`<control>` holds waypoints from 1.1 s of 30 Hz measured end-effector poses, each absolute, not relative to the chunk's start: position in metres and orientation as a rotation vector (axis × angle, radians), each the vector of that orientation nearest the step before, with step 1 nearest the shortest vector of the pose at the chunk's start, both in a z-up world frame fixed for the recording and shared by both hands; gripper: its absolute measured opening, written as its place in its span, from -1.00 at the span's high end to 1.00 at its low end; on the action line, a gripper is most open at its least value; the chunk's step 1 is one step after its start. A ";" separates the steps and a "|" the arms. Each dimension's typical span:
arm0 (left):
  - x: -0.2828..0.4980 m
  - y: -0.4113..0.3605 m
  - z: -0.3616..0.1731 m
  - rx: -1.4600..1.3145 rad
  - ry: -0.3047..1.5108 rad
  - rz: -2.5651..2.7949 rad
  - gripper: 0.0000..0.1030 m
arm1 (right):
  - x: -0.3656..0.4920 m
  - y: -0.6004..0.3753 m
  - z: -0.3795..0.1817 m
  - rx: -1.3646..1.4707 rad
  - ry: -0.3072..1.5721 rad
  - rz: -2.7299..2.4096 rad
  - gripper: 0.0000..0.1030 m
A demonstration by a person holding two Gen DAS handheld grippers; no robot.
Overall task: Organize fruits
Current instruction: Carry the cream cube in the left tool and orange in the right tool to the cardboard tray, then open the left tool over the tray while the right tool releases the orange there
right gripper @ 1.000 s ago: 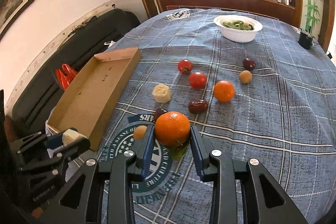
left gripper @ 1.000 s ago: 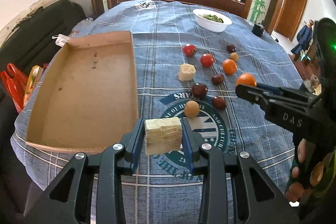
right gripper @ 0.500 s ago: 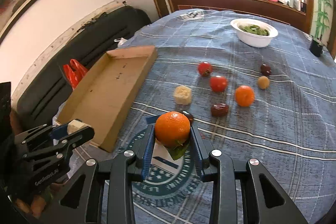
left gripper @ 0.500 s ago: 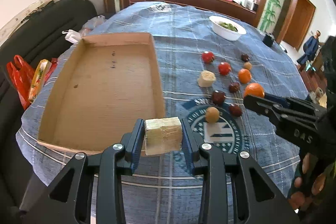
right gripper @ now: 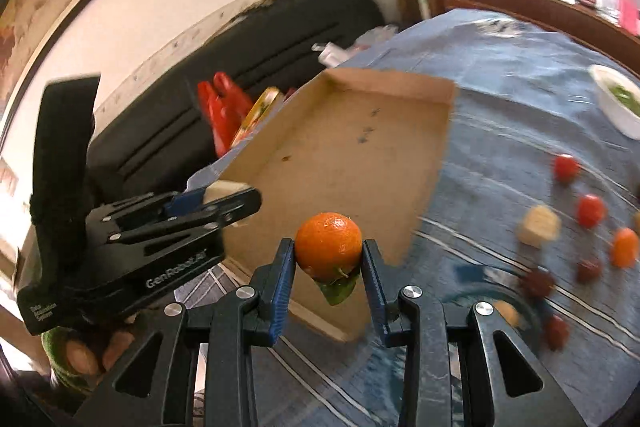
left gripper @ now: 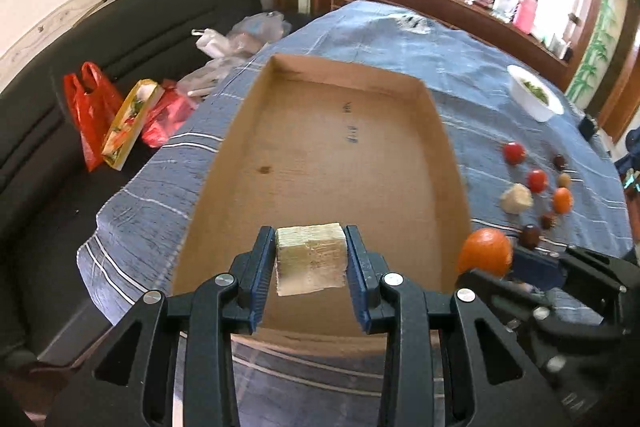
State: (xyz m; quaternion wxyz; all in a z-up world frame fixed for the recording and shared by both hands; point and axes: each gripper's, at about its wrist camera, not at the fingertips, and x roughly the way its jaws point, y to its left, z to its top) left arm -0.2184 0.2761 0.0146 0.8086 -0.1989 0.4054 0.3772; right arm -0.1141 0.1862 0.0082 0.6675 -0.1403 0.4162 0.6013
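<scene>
Left gripper [left gripper: 311, 269] clamps a pale, fibrous block [left gripper: 310, 259] above the cardboard tray [left gripper: 440, 131]; it looks light and crushable. Right gripper [right gripper: 329, 267] pinches the orange [right gripper: 328, 246] across its middle, firm but slippery.

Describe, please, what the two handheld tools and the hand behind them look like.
Both are matte black. The left tool and the right tool each have two angular fingers with cut-out openings, silver screw heads and ribbed blue pads. Seen from the right wrist, the left tool's body carries white lettering and an upright black block stands behind it. The hand beneath it appears to wear something green. No cables are visible.
</scene>
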 end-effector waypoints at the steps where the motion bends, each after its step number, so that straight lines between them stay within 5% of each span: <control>1: -0.218 0.280 0.011 -0.424 0.873 0.814 0.38 | -0.115 0.192 0.005 -0.328 0.946 1.357 0.35; 20: -0.222 0.302 -0.030 -0.439 0.999 0.842 0.38 | -0.143 0.239 -0.045 -0.519 1.025 1.366 0.30; 22: -0.223 0.302 -0.030 -0.445 1.008 0.840 0.31 | -0.140 0.238 -0.047 -0.516 1.037 1.363 0.24; 24: -0.223 0.304 -0.029 -0.468 1.025 0.842 0.01 | -0.140 0.238 -0.045 -0.510 1.032 1.360 0.10; 27: -0.228 0.304 -0.024 -0.485 0.999 0.843 0.00 | -0.139 0.233 -0.041 -0.492 1.030 1.365 -0.17; 33: -0.235 0.296 -0.003 -0.491 0.938 0.841 0.00 | -0.141 0.218 -0.028 -0.465 1.002 1.377 -0.17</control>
